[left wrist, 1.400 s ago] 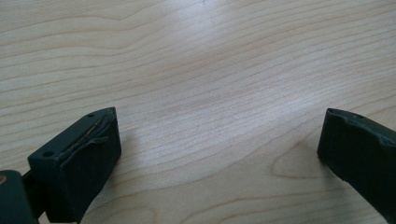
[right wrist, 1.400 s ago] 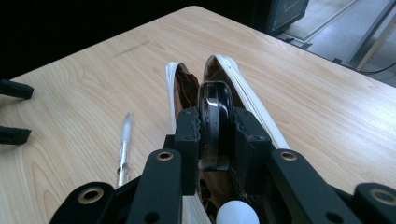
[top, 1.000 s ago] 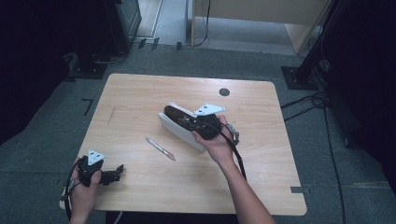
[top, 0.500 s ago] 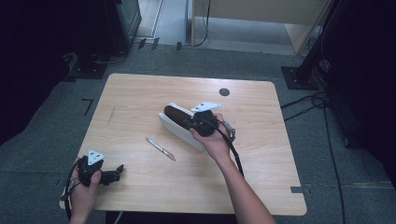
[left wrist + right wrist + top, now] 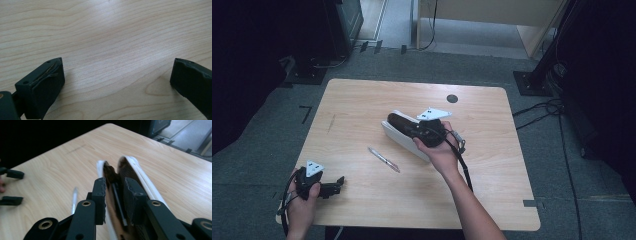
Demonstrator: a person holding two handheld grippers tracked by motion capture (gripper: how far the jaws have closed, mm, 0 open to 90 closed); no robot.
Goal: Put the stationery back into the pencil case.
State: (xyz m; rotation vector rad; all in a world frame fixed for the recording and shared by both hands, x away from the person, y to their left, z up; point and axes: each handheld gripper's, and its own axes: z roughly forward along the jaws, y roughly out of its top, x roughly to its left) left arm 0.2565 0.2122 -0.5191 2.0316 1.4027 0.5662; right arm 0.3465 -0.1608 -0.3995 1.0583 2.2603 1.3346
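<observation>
My right gripper (image 5: pixel 404 125) has slid further along the open white case (image 5: pixel 404 142) at frame centre, jaws straddling a dark pen (placing it, probably); left gripper (image 5: pixel 337 184) idle, released.

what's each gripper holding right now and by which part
The right gripper reaches into the open white case; whether it grips anything there cannot be told. The left gripper is open over bare table.

Lab: rig stands (image 5: pixel 537 75), floor cables (image 5: pixel 542 107)
</observation>
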